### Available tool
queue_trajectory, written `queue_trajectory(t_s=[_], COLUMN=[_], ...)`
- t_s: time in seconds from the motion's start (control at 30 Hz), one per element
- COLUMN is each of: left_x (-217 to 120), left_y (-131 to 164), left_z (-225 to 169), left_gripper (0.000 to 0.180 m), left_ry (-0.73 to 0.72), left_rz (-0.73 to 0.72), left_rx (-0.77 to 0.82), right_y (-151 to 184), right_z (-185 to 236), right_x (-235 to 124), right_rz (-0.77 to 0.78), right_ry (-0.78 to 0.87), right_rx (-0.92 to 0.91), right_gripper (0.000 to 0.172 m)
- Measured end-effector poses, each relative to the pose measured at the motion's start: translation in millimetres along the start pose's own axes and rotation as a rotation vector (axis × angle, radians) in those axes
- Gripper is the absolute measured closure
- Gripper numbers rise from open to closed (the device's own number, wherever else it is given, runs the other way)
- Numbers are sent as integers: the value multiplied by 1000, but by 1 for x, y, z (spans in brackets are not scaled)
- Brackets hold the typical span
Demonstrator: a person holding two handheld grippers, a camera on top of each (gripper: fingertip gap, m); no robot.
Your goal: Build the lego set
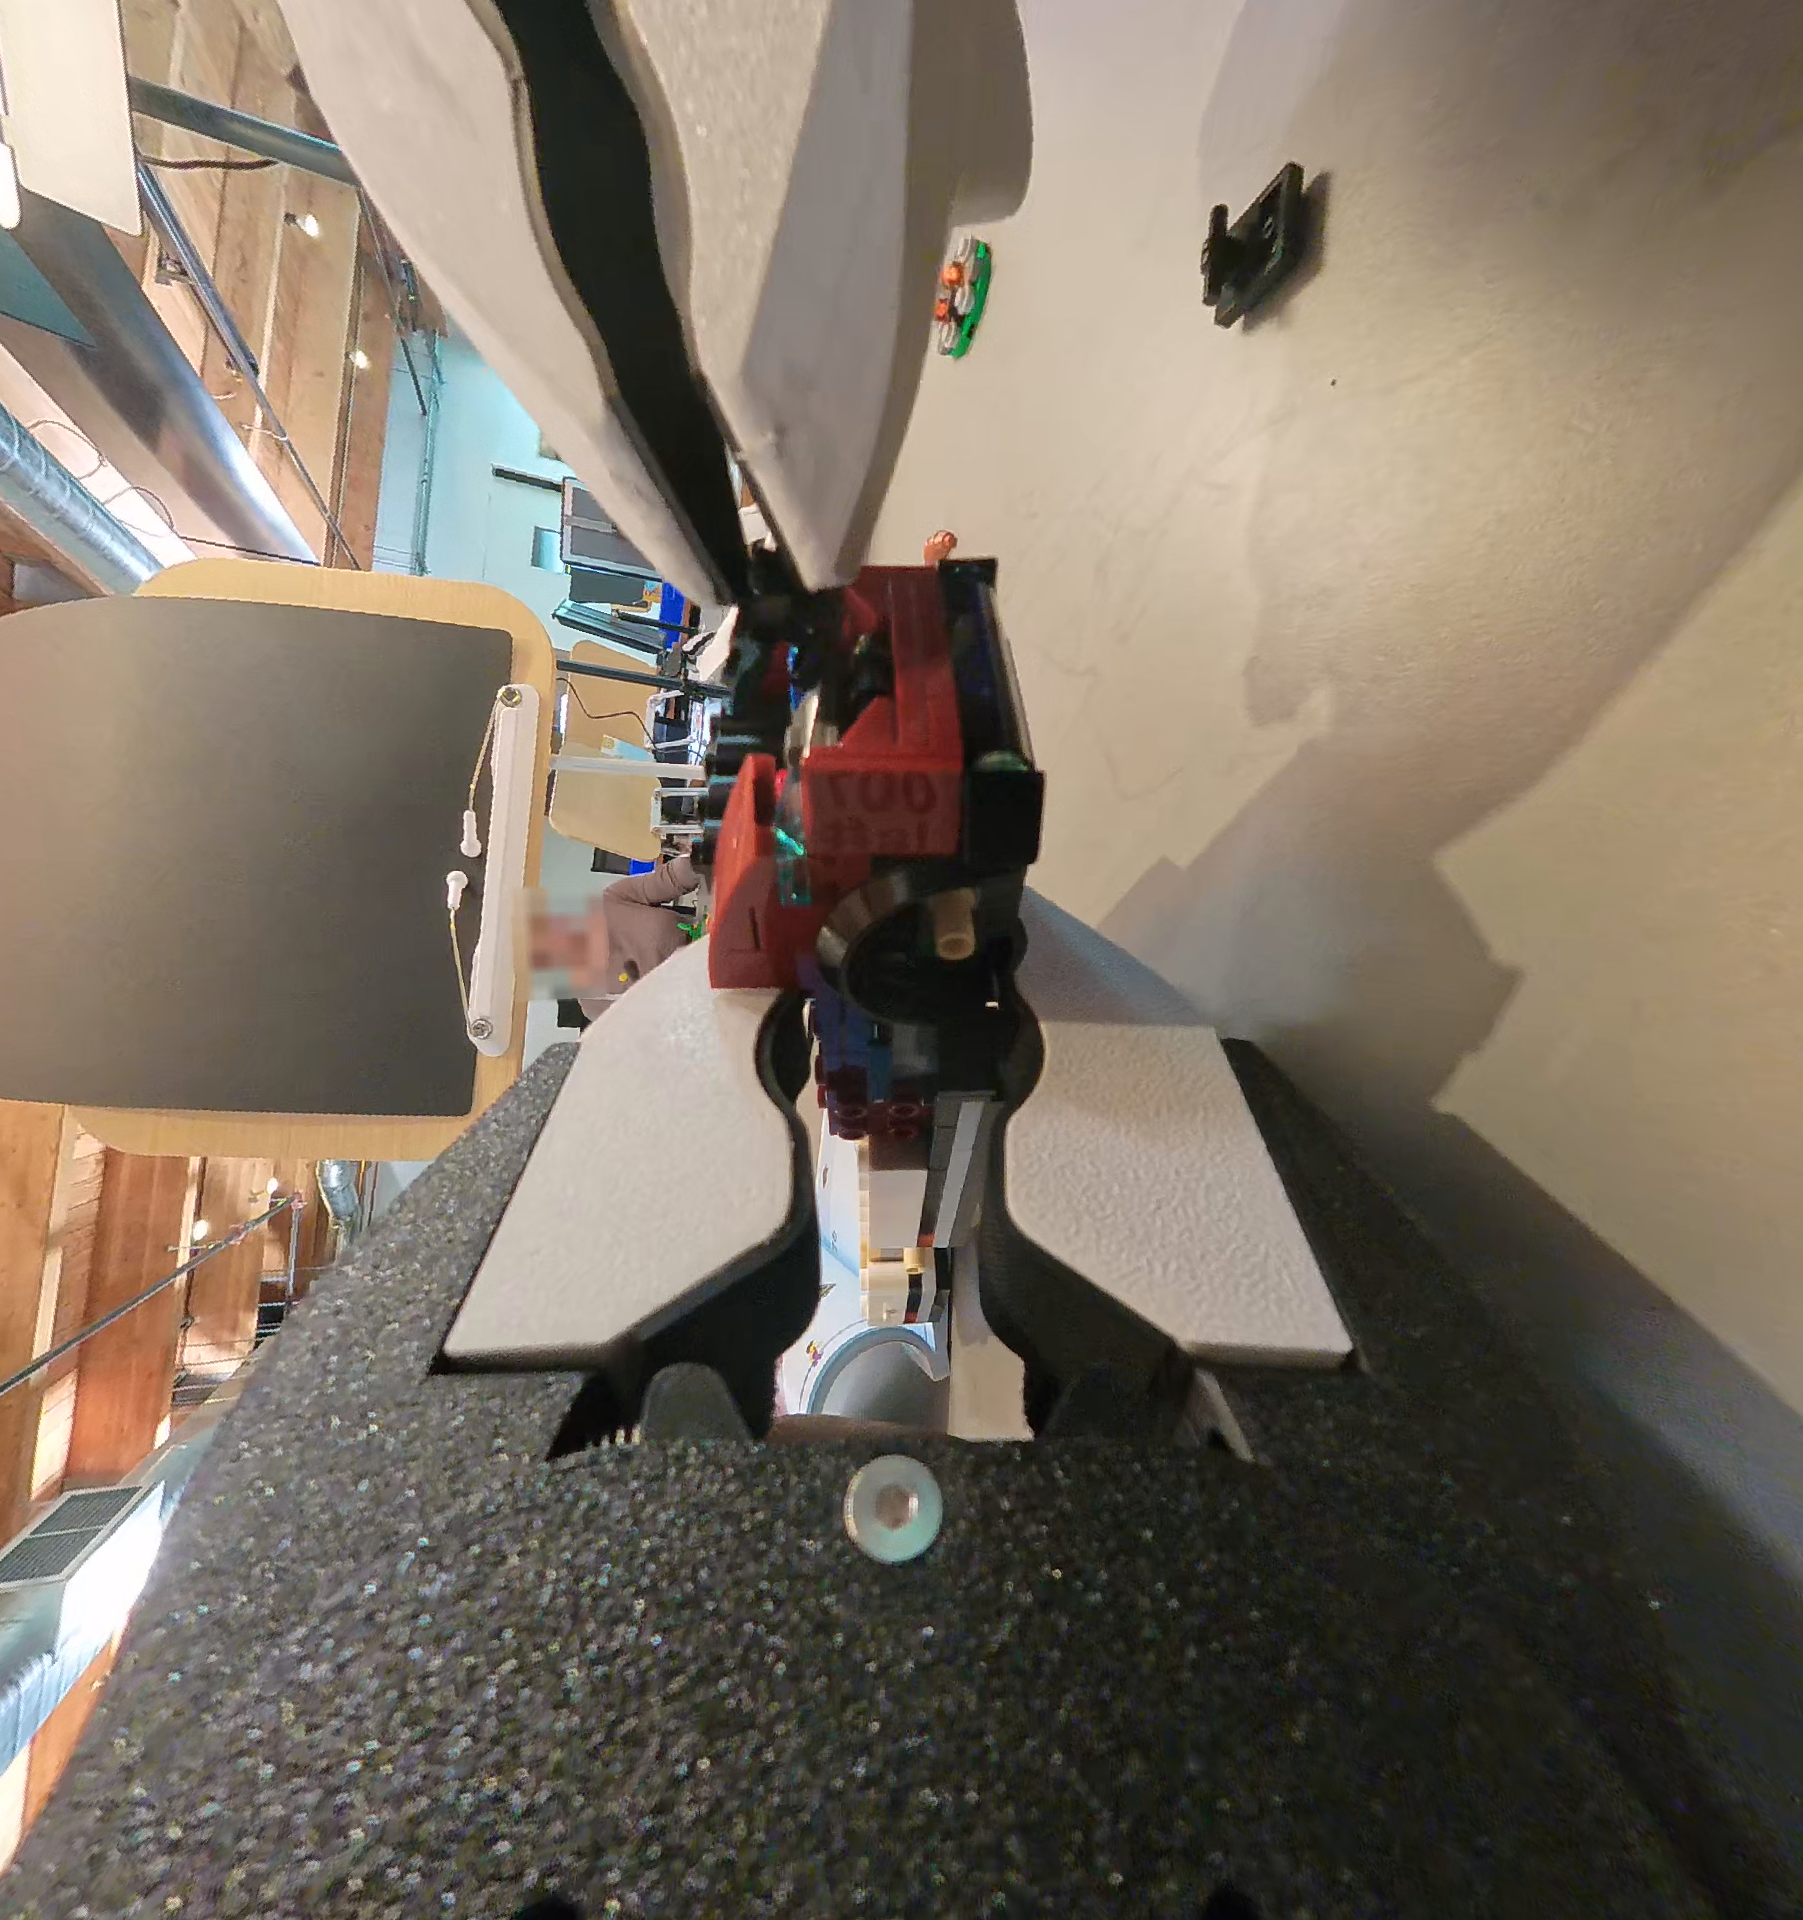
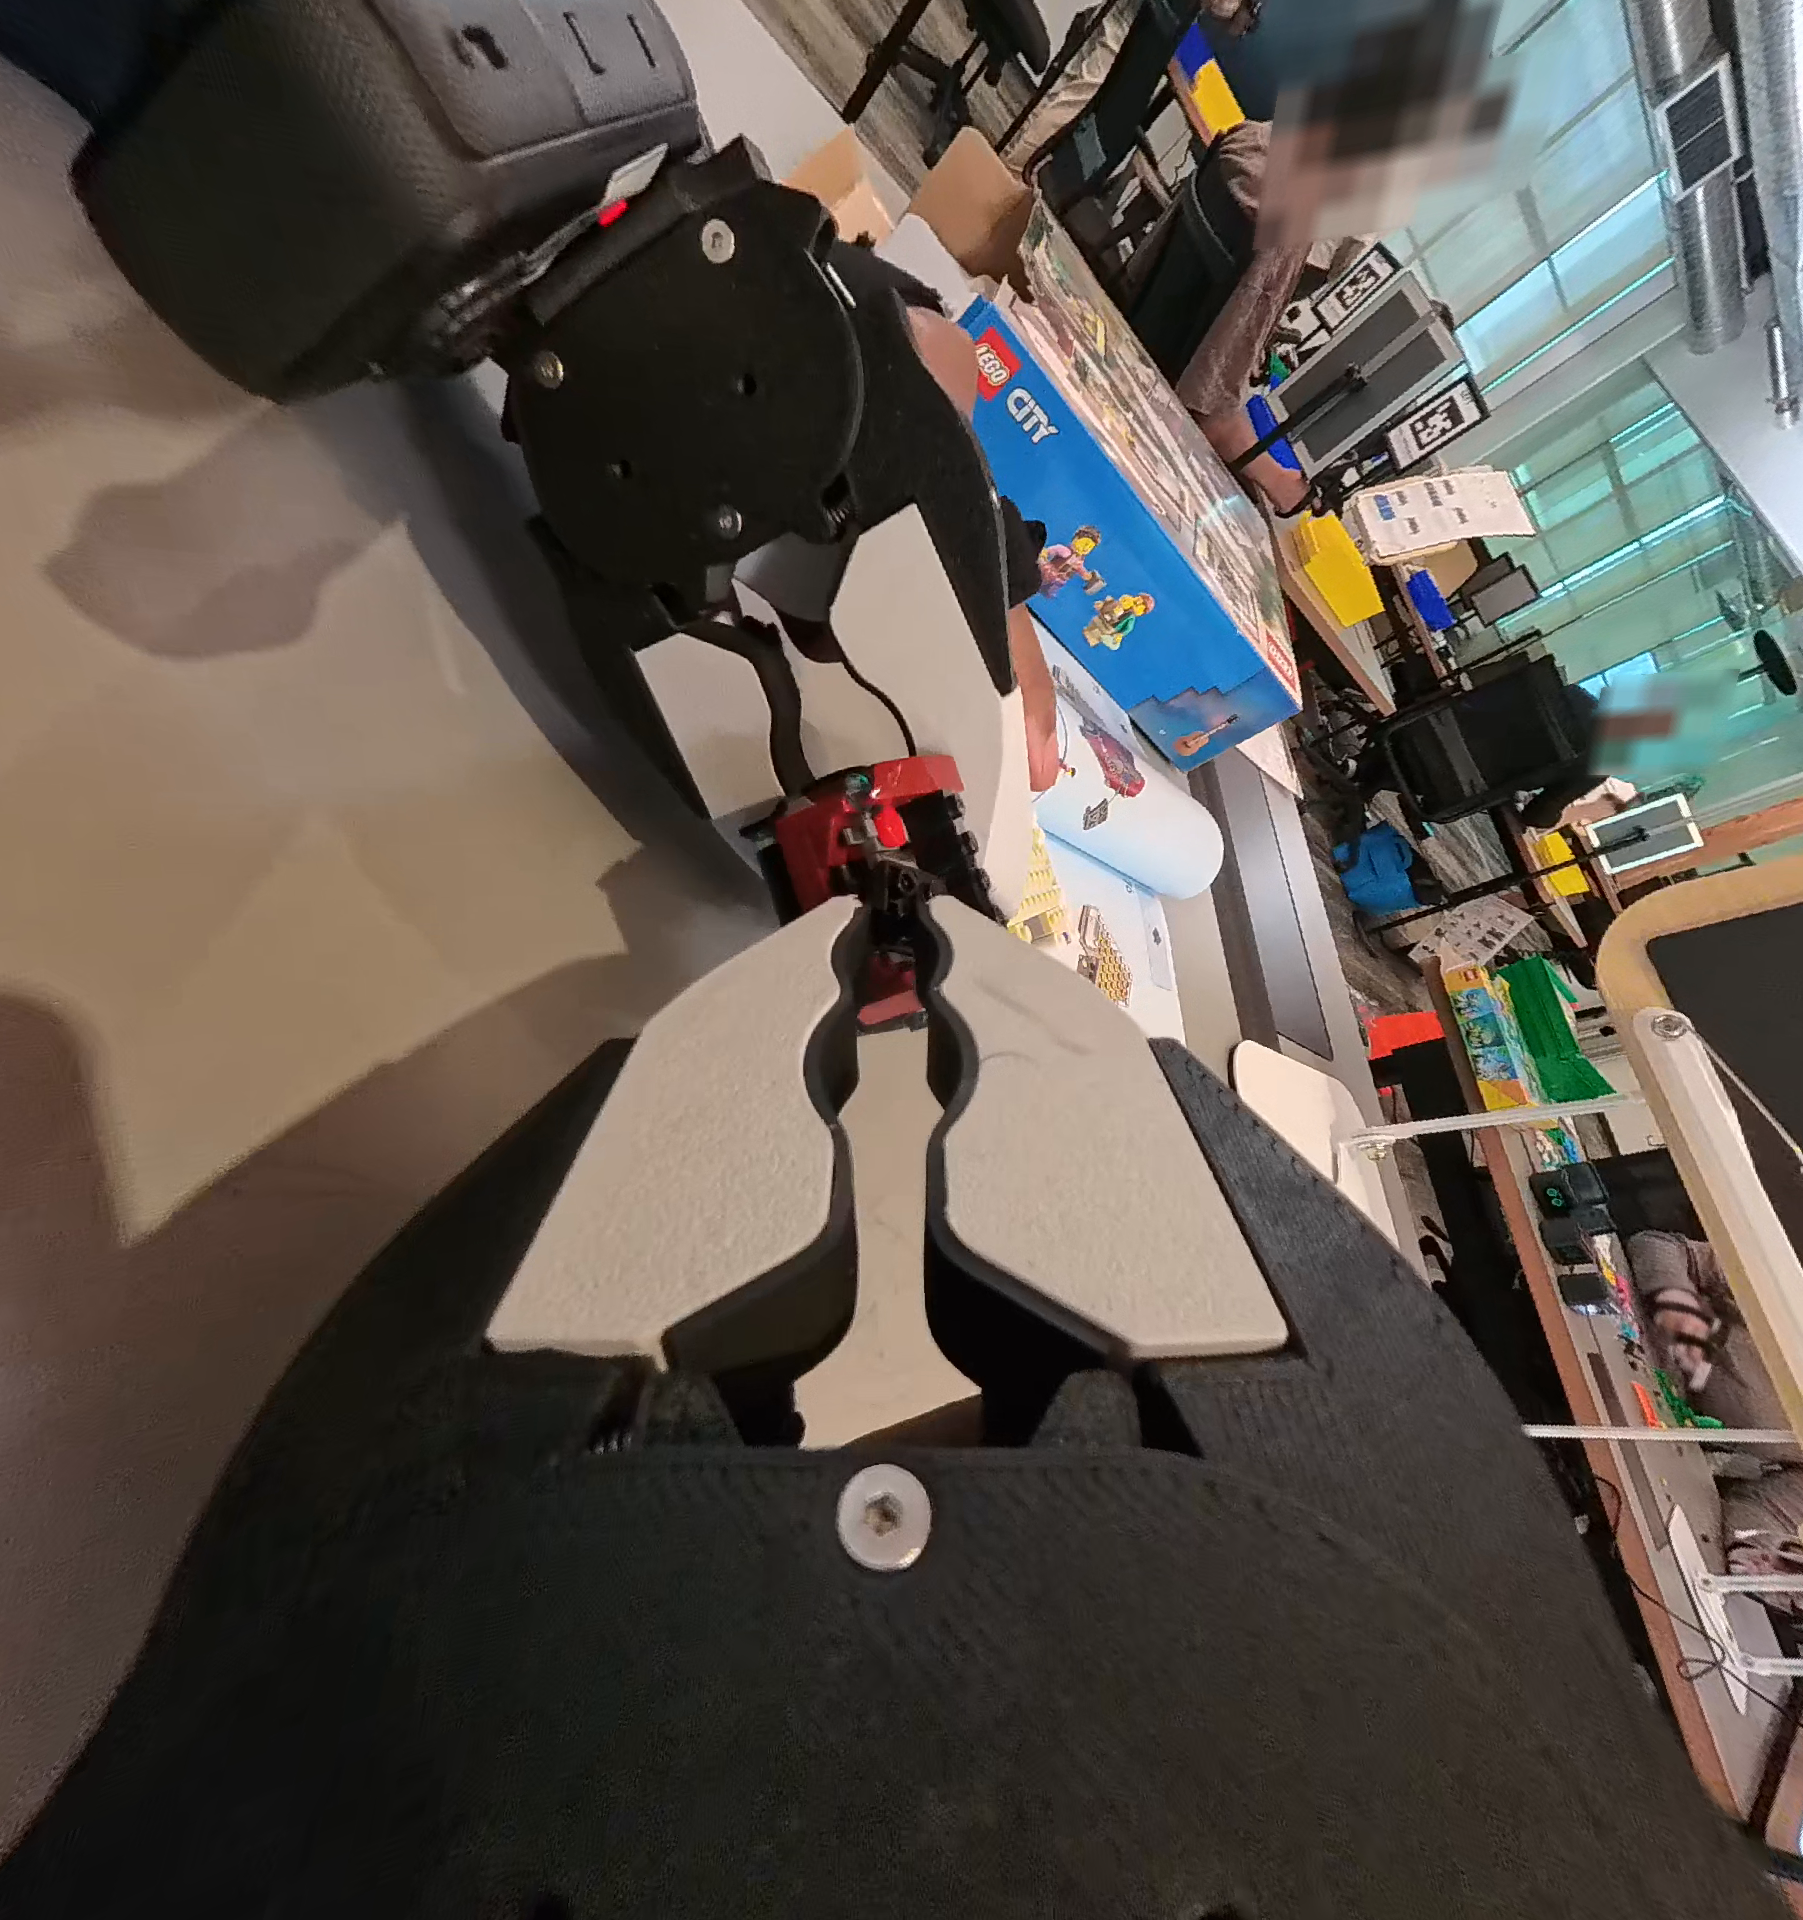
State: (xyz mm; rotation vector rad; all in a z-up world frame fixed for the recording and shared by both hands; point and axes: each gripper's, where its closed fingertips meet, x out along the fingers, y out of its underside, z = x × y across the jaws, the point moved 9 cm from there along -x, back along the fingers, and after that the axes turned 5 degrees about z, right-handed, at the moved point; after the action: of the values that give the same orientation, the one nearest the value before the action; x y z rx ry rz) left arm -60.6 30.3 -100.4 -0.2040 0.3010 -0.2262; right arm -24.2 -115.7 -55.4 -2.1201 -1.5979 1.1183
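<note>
My left gripper (image 1: 902,1003) is shut on a red and black toy brick vehicle (image 1: 881,748), its pads pressing on the dark lower part by a black wheel (image 1: 897,966), above the pale table (image 1: 1396,540). My right gripper (image 1: 772,597) comes in from the top, fingertips at the vehicle's far end. In the right wrist view my right gripper (image 2: 892,920) is shut on a small black part (image 2: 902,891) at the end of the red vehicle (image 2: 824,831). The left gripper's black body (image 2: 689,416) reaches down to the vehicle from above.
A small round green plate with orange studs (image 1: 964,296) and a small black piece (image 1: 1261,244) lie on the table. A blue toy box (image 2: 1115,520), an open instruction booklet (image 2: 1136,831) and a yellow studded plate (image 2: 1048,894) lie beyond the vehicle. A person's hand (image 2: 1037,717) is nearby. Left tips to right tips: about 6 cm.
</note>
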Motion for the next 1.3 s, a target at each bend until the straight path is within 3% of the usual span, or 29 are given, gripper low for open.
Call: queue_trajectory(t_s=[0.57, 0.93, 1.3], left_x=[0, -1, -1], left_y=[-1, -1, 0], left_z=[-1, 2, 3], left_gripper=[148, 148, 148], left_ry=[6, 1, -5], left_rz=[-2, -9, -11], left_rx=[4, -39, -63], right_y=[3, 5, -1], right_z=[-1, -3, 5], right_x=[3, 0, -6], right_rz=[48, 43, 19], right_ry=[33, 54, 136], right_rx=[-8, 95, 14], right_gripper=[159, 160, 156])
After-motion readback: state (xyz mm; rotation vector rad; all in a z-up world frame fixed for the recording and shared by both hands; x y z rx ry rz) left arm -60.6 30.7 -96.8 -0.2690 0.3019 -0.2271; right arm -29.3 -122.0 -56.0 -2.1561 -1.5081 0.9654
